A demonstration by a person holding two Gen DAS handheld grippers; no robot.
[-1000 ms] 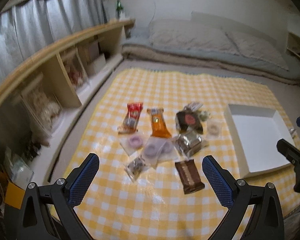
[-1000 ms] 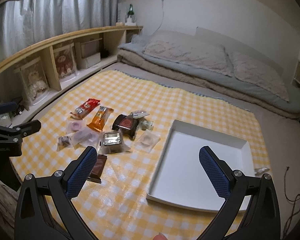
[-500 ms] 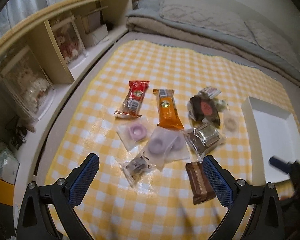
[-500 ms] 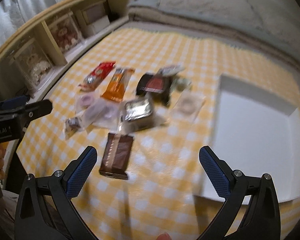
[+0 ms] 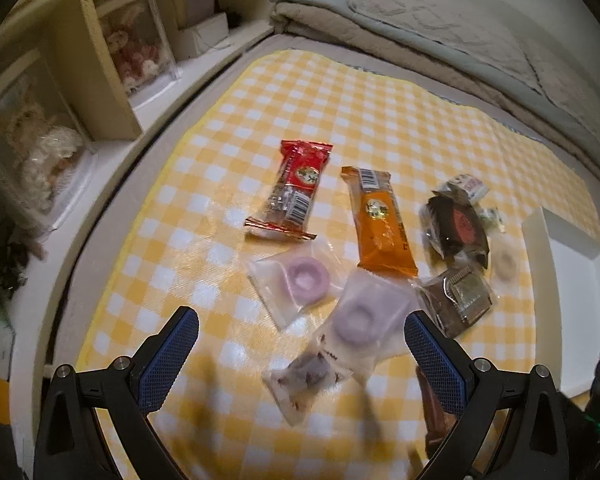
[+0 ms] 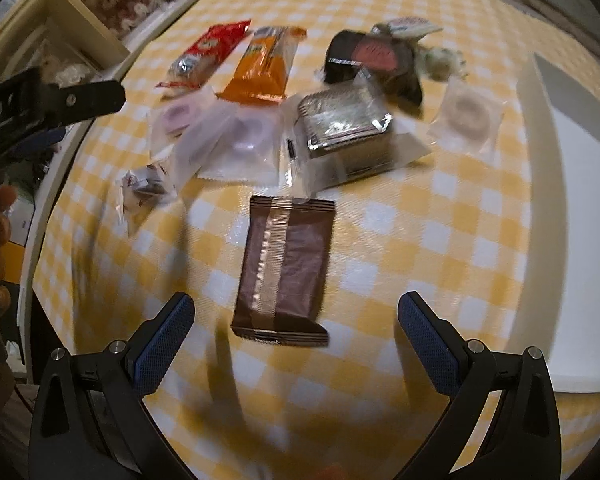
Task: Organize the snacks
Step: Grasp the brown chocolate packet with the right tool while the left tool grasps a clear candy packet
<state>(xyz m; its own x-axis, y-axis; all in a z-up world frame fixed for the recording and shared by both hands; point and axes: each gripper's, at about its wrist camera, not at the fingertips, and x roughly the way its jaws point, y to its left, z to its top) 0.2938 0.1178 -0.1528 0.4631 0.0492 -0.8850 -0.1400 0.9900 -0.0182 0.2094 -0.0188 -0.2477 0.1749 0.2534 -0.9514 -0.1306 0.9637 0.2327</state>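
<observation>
The snacks are seen spread over a yellow-and-white checked cloth (image 5: 300,92) laid beside a bed (image 5: 440,20). In the left wrist view the left gripper (image 5: 300,344) is held wide open with nothing between its blue pads, and a small clear packet with dark contents (image 5: 306,376) lies just ahead of its centre. A clear packet with a purple ring (image 5: 306,280) is found at 12 o'clock from the gripper, and a second purple ring packet (image 5: 360,320) at 1 o'clock, its corner overlapping the small dark packet. Farther off, a red wrapper (image 5: 296,188) lies at 12 o'clock and an orange wrapper (image 5: 380,220) just to its right, the two apart. A dark packet with a red label (image 5: 458,228) and a clear-wrapped brown square (image 5: 458,300) are seen at 2 o'clock, close together. In the right wrist view the right gripper (image 6: 296,340) is likewise spread wide and empty (no contact with any snack can be seen), hovering over a brown chocolate bar wrapper (image 6: 286,268), which lies lengthwise between the pads at 12 o'clock. A pale ring packet (image 6: 466,114) lies at 1 o'clock, near the rim of a white tray (image 6: 540,208) that occupies the 3 o'clock side. Shelving (image 5: 80,60) with boxed dolls runs along the 10 o'clock edge of the left view.
</observation>
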